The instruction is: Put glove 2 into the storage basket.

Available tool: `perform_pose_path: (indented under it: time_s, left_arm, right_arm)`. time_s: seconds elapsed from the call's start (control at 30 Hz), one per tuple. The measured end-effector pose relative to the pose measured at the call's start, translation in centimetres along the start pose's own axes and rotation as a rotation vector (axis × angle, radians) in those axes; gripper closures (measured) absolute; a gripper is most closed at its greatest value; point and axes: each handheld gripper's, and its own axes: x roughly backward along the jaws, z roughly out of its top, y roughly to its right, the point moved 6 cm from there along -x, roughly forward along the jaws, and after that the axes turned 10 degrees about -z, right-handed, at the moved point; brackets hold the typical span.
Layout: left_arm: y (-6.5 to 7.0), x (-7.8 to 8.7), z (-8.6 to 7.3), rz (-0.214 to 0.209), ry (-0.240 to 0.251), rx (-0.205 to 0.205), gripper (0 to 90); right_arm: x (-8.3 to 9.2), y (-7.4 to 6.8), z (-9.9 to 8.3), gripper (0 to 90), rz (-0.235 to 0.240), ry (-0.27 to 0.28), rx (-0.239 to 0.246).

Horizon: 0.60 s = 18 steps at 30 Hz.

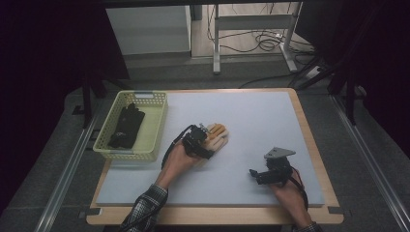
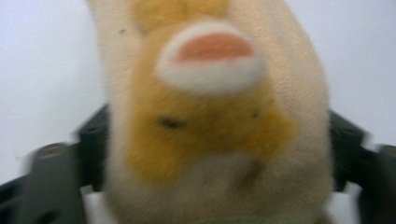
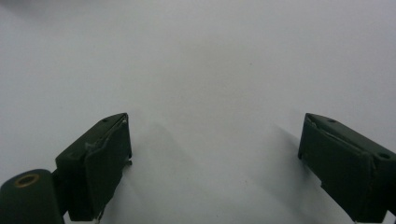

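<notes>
Resting low near the table's front edge, the right gripper (image 1: 257, 175) is standing wide open over bare mat; farther in, the left gripper (image 1: 202, 140) is clamping a cream-and-orange knitted glove (image 2: 210, 121) lying mid-table, beside a yellow basket (image 1: 157, 126)

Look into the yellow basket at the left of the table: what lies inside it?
Inside the yellow basket lies one black item, stretched along its length. It looks like dark fabric, but what it is cannot be told. Anything beneath it is covered.

Cream-and-orange glove (image 1: 217, 135), yellow basket (image 1: 155, 126) (black contents)
</notes>
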Motion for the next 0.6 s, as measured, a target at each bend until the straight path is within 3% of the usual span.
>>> perform_pose_path:
  time_s: [0.13, 0.23, 0.6]
  left_arm:
    - [0.4, 0.2, 0.0, -0.008, -0.005, -0.006, 48.3]
    - [0.7, 0.3, 0.0, -0.008, -0.01, -0.018, 56.1]
    - [0.3, 1.6, 0.6, -0.04, 0.026, 0.028, 59.6]
  right_arm:
    - [0.0, 0.0, 0.0, 9.3, 0.0, 0.0, 0.0]
    - [0.0, 0.0, 0.0, 9.3, -0.001, 0.0, 0.001]
    - [0.0, 0.0, 0.0, 9.3, 0.0, 0.0, 0.0]
